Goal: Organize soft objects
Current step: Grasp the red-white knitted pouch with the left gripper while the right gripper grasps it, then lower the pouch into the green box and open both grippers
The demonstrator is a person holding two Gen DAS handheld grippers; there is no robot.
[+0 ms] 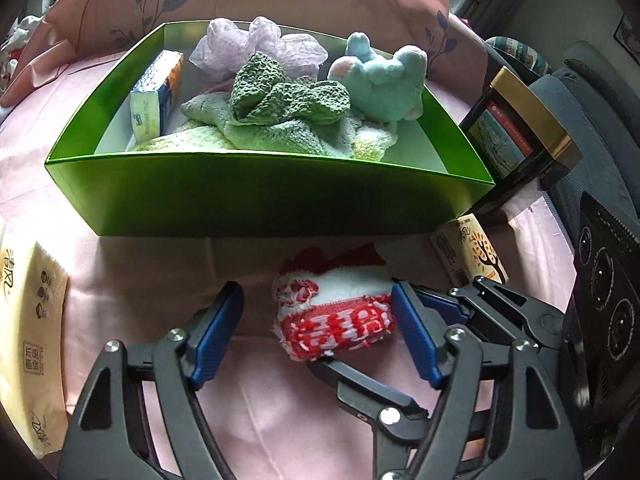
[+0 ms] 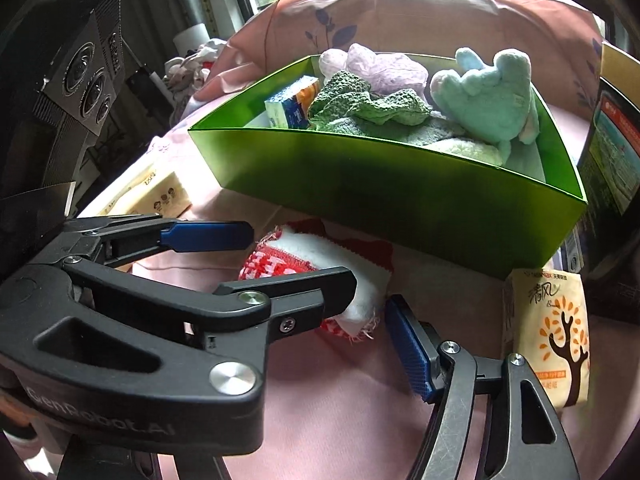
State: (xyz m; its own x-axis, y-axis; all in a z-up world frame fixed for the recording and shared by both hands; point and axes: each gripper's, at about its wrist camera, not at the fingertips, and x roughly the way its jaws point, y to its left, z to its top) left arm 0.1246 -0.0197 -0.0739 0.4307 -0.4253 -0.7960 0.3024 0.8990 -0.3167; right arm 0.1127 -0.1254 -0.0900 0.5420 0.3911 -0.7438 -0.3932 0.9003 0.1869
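A red-and-white knitted cloth [image 1: 340, 312] [image 2: 292, 248] lies bunched on the pink sheet in front of the green box [image 1: 272, 196] [image 2: 400, 188]. My left gripper [image 1: 316, 324] [image 2: 304, 256] straddles it, open: its left pad stands clear of the cloth and its right pad is at the cloth's edge. My right gripper [image 2: 332, 320] [image 1: 360, 332] comes in crosswise from the right, also around the cloth. One finger lies at the cloth's near edge and the other at its right side, with no visible squeeze. In the right wrist view its left finger is hidden under the left gripper.
The box holds a teal plush toy [image 1: 380, 80], a green textured cloth [image 1: 280, 92], lilac mesh [image 1: 256, 44], pale towels and a tissue pack [image 1: 156, 92]. Yellow tissue packs lie at left [image 1: 28, 320] and right [image 1: 468, 256]. A black and gold box [image 1: 520, 136] stands beside the green one.
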